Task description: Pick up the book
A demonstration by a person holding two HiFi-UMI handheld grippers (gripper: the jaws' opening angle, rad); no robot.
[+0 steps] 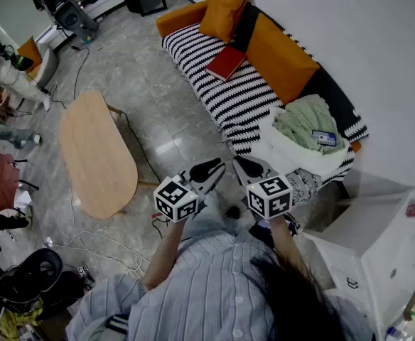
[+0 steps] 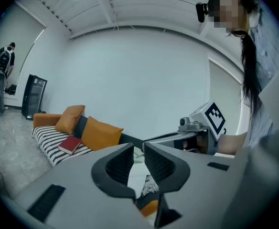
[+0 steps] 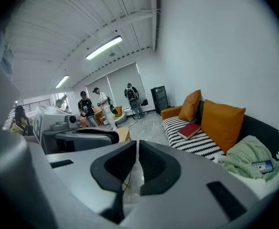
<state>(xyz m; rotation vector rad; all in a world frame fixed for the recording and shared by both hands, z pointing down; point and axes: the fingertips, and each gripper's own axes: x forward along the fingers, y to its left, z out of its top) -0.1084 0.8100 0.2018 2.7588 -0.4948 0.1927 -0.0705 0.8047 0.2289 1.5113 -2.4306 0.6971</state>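
Note:
A red book [image 1: 226, 62] lies flat on the striped sofa seat [image 1: 200, 55], next to an orange cushion [image 1: 224, 9]. The left gripper view shows the book [image 2: 70, 144] far off at the left, and the right gripper view shows the book [image 3: 189, 130] at the right. Both grippers are held close to the person's body, well short of the sofa. My left gripper [image 1: 214, 167] is shut and empty. My right gripper [image 1: 244, 165] is shut too, with nothing between its jaws. In each gripper view the other gripper shows alongside.
An oval wooden coffee table [image 1: 95, 153] stands on the floor left of the sofa. A green blanket [image 1: 308, 121] with a phone [image 1: 324, 138] on it lies at the sofa's near end. A white cabinet [image 1: 378, 240] is at the right. Several people [image 3: 91, 107] stand far back.

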